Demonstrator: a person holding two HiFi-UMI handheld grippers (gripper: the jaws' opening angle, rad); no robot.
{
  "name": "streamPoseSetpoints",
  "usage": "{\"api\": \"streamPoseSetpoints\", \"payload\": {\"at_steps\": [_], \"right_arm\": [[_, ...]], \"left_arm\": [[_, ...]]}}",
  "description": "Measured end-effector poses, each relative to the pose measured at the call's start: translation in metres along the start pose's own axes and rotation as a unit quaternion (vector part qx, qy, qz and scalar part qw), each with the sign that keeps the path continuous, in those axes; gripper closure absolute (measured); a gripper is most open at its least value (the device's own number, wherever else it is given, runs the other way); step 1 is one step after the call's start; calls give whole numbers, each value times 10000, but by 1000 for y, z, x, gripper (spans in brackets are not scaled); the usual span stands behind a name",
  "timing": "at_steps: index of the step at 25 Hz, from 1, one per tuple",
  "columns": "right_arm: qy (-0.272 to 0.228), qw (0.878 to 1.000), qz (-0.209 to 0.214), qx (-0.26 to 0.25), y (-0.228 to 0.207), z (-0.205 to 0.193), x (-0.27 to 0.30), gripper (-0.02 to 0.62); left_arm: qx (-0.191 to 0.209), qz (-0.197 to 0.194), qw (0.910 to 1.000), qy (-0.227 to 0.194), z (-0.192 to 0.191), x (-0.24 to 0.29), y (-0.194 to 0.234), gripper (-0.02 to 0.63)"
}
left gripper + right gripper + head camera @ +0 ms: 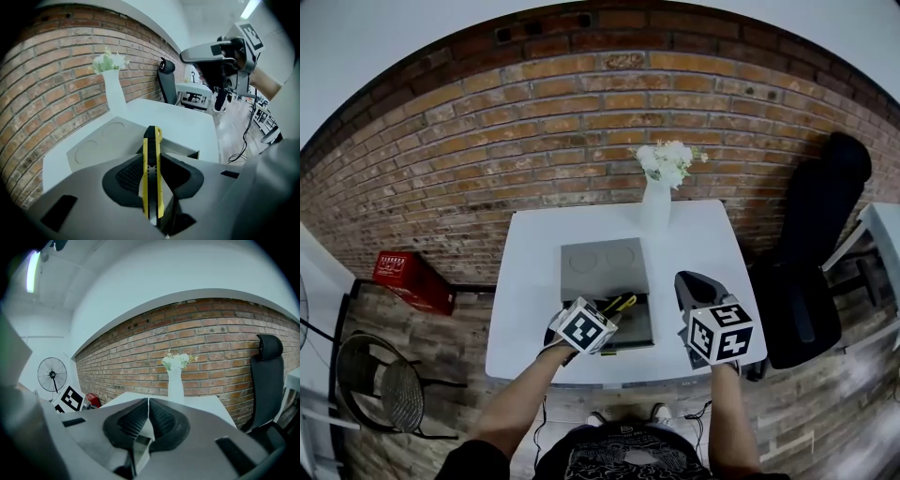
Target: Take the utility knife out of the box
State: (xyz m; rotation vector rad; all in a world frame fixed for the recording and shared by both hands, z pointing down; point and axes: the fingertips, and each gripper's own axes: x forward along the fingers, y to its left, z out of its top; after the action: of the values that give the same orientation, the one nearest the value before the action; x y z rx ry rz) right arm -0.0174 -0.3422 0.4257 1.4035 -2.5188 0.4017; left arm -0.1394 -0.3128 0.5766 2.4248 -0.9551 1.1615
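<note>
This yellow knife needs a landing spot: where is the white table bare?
Bare: left strip of the white table, beside the open grey box, and its far-right corner, right of the white flower vase. Crowded: the centre, box and vase.

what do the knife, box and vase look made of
utility knife: glossy yellow and black shell, likely plastic; the pale strip down its middle looks like metal. box: matte grey with pressed circles, plastic or card, unclear. vase: smooth white, probably ceramic.
</note>
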Motion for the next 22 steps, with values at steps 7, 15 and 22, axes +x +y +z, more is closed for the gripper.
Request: {"api": "streamPoseSetpoints", "payload": {"at_steps": [7,15,22], "right_arm": [[-46,9998,173,-94,0,7,-3,574],[-74,9991,336,-237,0,15,-8,574],[-83,9982,480,-347,1,20,-7,575]], "left_arm": [[-500,352,9965,-566,25,-23,14,477],[-613,951,9877,-1082,52,-57,26,477],[-838,1352,9750,-1554,70,-85,36,477]]}}
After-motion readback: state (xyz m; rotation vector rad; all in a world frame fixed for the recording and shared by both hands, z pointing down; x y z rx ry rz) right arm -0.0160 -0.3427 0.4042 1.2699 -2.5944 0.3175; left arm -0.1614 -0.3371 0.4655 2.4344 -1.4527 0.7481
